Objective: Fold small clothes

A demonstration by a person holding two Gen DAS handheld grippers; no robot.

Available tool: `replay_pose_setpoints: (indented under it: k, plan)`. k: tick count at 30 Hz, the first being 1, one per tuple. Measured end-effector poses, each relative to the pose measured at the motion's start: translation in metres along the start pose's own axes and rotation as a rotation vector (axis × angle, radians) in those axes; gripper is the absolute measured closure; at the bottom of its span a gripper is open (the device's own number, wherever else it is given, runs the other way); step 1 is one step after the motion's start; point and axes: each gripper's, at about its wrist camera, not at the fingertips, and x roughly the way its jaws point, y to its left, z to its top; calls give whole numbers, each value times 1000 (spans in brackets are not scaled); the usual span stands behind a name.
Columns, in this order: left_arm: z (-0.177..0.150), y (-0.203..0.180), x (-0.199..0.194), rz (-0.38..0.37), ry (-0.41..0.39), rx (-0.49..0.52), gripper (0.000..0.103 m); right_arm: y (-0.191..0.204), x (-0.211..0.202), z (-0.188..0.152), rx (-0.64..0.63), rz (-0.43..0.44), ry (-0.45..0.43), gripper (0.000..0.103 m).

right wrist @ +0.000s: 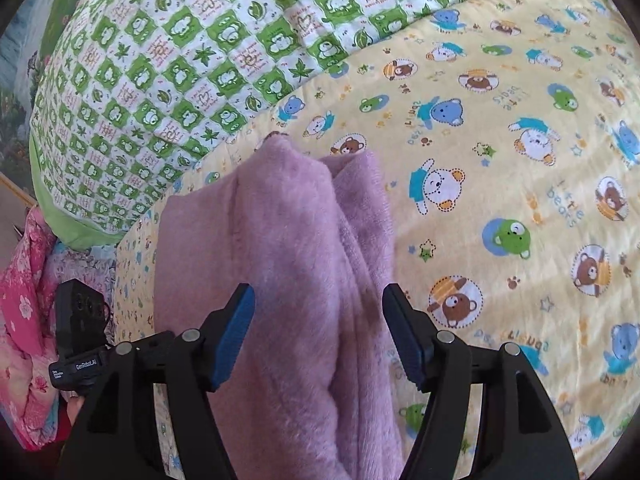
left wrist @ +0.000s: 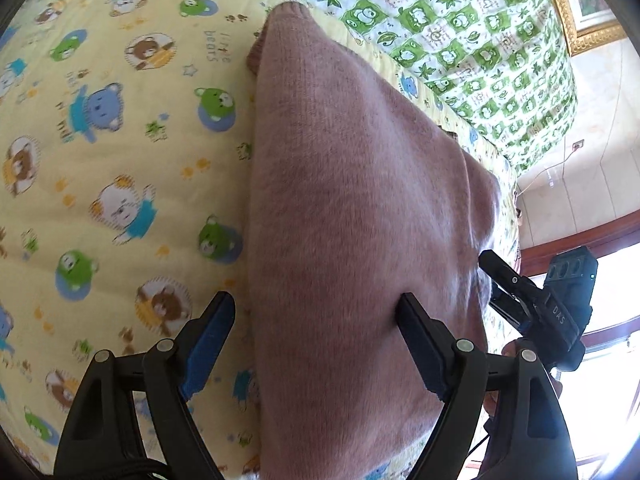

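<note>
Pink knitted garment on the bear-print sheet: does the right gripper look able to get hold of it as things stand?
Probably yes. The right gripper has its jaws open, with the pink knitted garment lying directly between and ahead of them on the bear-print sheet; nothing covers it.

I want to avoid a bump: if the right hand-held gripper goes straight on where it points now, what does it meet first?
Most likely the pink garment: it lies between and ahead of the open right hand-held gripper, on the yellow bear-print sheet. Depth is hard to judge.

I see my left gripper (left wrist: 316,314) spread wide over the pink knit garment (left wrist: 352,208) lying on the yellow bear-print sheet (left wrist: 120,160). My right gripper (left wrist: 496,276) sits at the garment's far edge.
</note>
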Motion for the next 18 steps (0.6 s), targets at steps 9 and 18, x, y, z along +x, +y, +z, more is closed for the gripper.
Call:
replay_pose_setpoints:
  k: [9, 18]
  plan:
    - [6, -5, 28, -16, 15, -12, 32, -18, 34, -3, 43, 66, 111, 37]
    - [-2, -17, 5, -61, -45, 57, 62, -1, 19, -6, 50, 156, 74, 75]
